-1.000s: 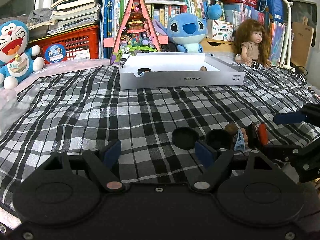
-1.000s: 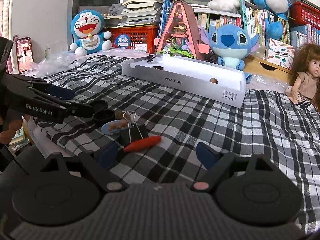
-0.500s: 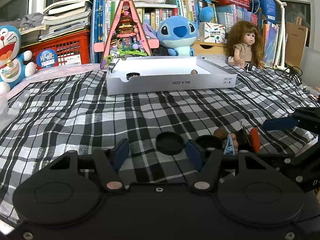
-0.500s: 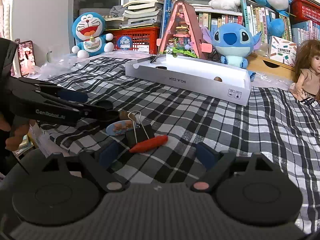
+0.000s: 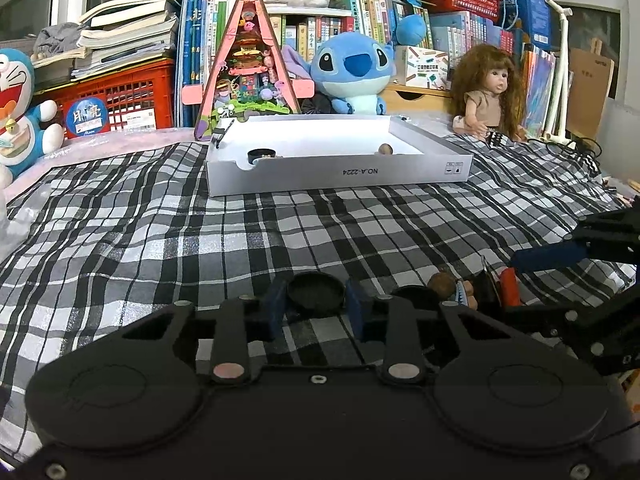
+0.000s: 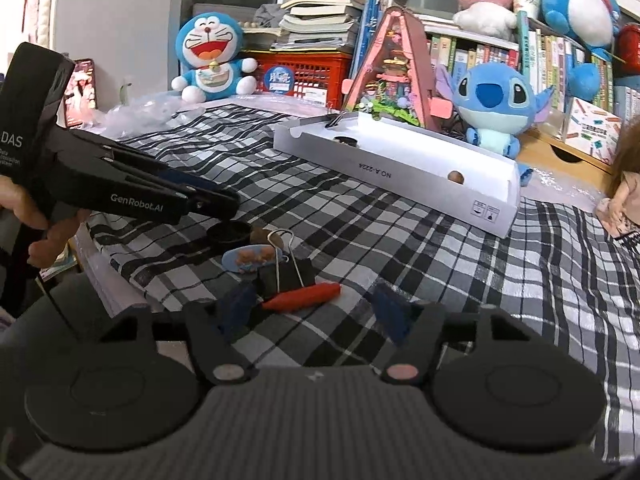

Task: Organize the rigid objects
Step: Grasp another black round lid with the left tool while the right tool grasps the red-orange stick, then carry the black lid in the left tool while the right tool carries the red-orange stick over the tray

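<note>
Left wrist view: far white tray [image 5: 424, 168] holds a black cap [image 5: 261, 155], a nut [image 5: 385, 149]; checked cloth [image 5: 160, 224]; bookshelf behind. Left gripper [image 5: 316, 307] closing around a black lid [image 5: 316, 289]; right gripper [image 6: 316, 308] closing, half-wide, around nothing.

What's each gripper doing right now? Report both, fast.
Left gripper: jaws closing around the black round lid, pads at its sides.
Right gripper: jaws closing, nothing gripped yet; the red pen lies between them.

Orange pen [image 6: 303, 298] between closing jaws
</note>
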`<state>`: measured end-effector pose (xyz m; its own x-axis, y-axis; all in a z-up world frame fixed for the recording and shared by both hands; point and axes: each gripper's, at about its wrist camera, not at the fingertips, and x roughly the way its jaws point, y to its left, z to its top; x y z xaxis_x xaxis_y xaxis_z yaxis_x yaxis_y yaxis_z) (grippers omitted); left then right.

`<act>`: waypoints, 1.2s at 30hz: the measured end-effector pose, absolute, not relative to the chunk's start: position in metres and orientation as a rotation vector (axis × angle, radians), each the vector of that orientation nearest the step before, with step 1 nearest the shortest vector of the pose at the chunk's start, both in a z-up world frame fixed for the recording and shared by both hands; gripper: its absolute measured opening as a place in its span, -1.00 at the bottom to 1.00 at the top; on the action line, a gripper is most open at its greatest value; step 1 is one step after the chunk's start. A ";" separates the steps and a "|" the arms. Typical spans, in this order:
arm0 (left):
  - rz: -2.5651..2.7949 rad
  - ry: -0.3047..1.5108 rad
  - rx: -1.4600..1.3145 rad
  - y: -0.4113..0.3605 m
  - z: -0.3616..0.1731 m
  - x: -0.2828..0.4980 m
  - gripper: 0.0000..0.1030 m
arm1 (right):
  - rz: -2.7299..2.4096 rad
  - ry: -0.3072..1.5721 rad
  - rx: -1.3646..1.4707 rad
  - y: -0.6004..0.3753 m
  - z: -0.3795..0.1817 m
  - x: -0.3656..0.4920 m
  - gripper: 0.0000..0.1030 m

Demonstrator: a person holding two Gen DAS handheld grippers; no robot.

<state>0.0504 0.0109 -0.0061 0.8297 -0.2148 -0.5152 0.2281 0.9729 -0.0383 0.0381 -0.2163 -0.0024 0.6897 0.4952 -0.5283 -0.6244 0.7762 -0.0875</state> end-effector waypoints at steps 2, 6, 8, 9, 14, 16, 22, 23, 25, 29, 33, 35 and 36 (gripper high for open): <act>-0.234 0.544 0.024 0.011 -0.006 0.050 -0.42 | 0.650 0.511 -0.281 -0.215 -0.002 0.039 0.11; -0.235 0.545 0.020 0.010 -0.006 0.050 -0.42 | 0.661 0.506 -0.305 -0.211 -0.001 0.037 -0.05; -0.234 0.544 0.020 0.010 -0.006 0.050 -0.42 | 0.664 0.503 -0.305 -0.210 0.000 0.035 -0.06; -0.234 0.543 0.019 0.010 -0.005 0.050 -0.42 | 0.664 0.504 -0.303 -0.210 0.001 0.035 -0.06; -0.229 0.542 0.009 0.009 0.000 0.051 -0.42 | 0.631 0.496 -0.272 -0.214 0.006 0.038 -0.06; -0.227 0.541 0.004 0.009 0.002 0.052 -0.42 | 0.609 0.494 -0.244 -0.218 0.010 0.042 -0.06; -0.207 0.546 -0.024 0.012 0.011 0.063 -0.42 | 0.544 0.498 -0.158 -0.226 0.022 0.058 -0.06; -0.204 0.548 -0.028 0.013 0.012 0.065 -0.42 | 0.534 0.499 -0.149 -0.226 0.023 0.061 -0.06; -0.190 0.553 -0.027 0.013 0.015 0.070 -0.42 | 0.510 0.504 -0.130 -0.227 0.027 0.067 -0.06; -0.162 0.559 -0.031 0.015 0.024 0.086 -0.42 | 0.456 0.518 -0.078 -0.229 0.033 0.082 -0.06; -0.147 0.551 -0.053 0.018 0.036 0.104 -0.42 | 0.392 0.539 -0.023 -0.231 0.038 0.101 -0.06; -0.142 0.546 -0.058 0.018 0.042 0.114 -0.42 | 0.359 0.549 -0.009 -0.232 0.041 0.110 -0.06; -0.141 0.543 -0.059 0.019 0.046 0.121 -0.42 | 0.341 0.555 0.000 -0.232 0.043 0.116 -0.06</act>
